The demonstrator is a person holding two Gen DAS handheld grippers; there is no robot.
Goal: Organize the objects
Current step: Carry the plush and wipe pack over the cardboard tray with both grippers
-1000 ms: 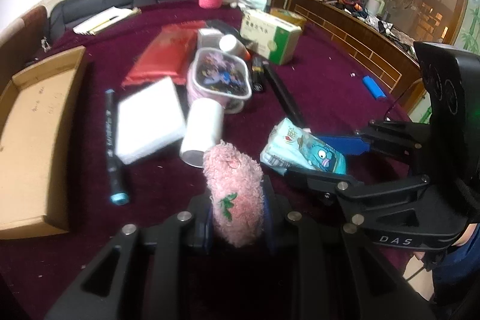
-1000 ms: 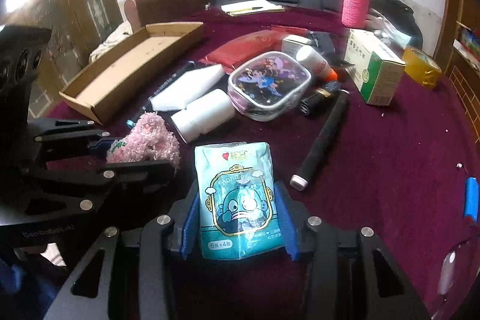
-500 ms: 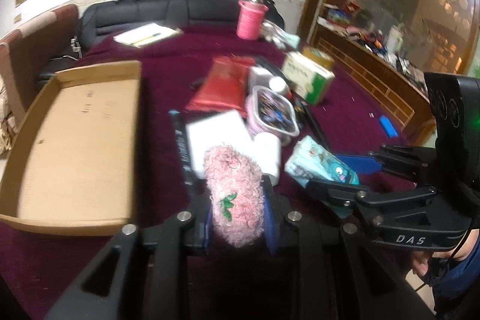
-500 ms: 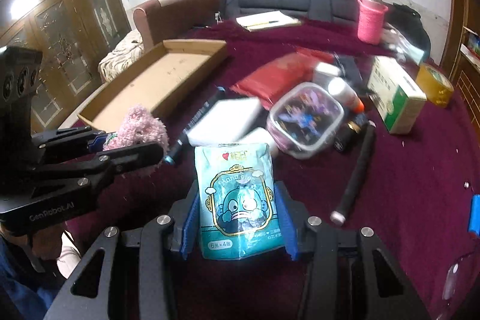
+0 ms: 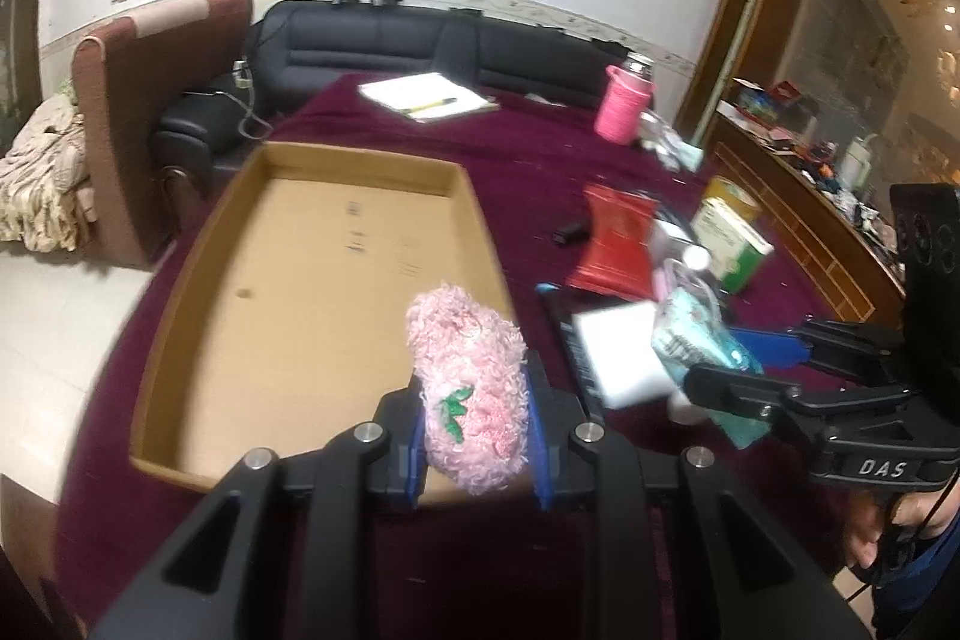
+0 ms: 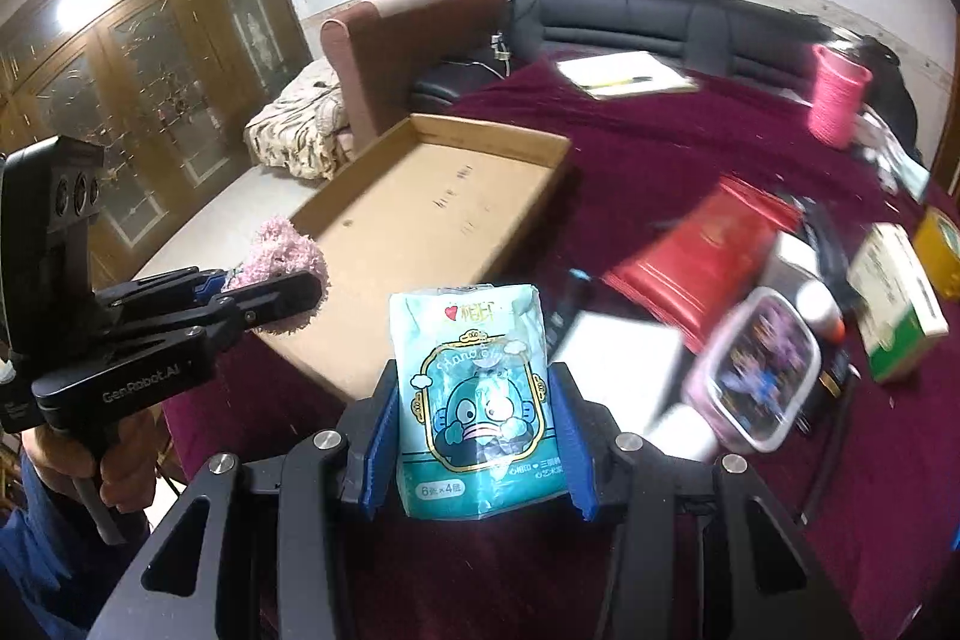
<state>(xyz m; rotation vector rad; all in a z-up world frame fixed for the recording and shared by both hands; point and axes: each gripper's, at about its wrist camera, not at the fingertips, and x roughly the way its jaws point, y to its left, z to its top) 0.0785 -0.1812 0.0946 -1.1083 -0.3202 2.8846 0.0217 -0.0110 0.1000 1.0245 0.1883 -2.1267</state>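
Grippers both loaded: left gripper [image 5: 477, 451] clamps the pink fluffy toy [image 5: 470, 388], right gripper [image 6: 474, 454] pinches the tissue pack [image 6: 477, 403], heading for the cardboard tray [image 5: 198, 292] at eleven o'clock, presumably the drop-off bin.

My right tongs [image 5: 744, 370] read "DAS" on the body; my left tongs [image 6: 264, 292] read "GenRobot.AI". The tissue pack [image 6: 480, 400] shows "6" and "4" (other print too small).
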